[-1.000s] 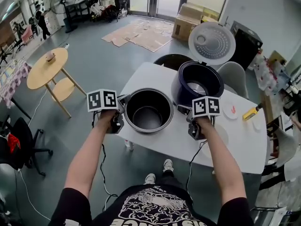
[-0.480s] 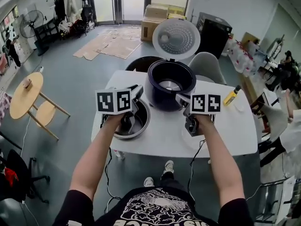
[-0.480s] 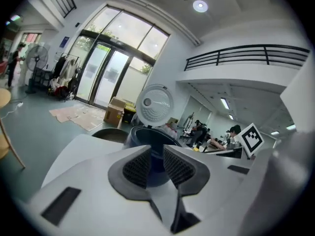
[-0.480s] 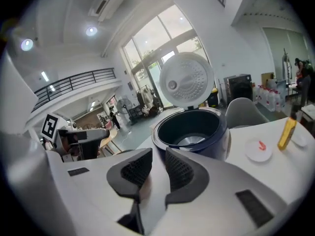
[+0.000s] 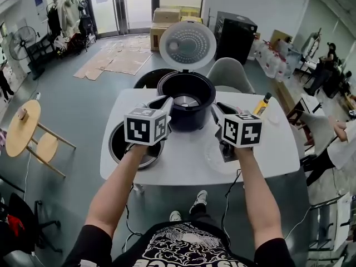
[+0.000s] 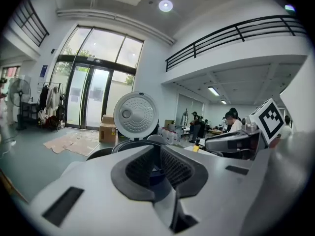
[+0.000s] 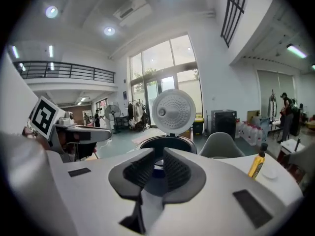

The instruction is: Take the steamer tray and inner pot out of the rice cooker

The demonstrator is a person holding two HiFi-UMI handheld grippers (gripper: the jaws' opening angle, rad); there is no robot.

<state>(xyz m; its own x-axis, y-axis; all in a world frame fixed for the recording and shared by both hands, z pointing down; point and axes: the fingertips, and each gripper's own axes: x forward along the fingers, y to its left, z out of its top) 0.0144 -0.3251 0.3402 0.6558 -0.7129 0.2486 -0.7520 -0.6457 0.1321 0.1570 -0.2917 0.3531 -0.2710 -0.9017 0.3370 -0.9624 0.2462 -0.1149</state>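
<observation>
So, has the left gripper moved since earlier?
Yes: the left gripper moved off the inner pot rim toward the rice cooker; its jaws have been closing, empty.

One table (image 5: 278, 143) bears one rice cooker (image 5: 186, 114), one inner pot (image 5: 118, 143) and one bottle (image 5: 261, 105).

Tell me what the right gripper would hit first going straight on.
Probably the dark blue round rice cooker straight ahead, though depth is unclear. The right gripper has just been closing, empty.
</observation>
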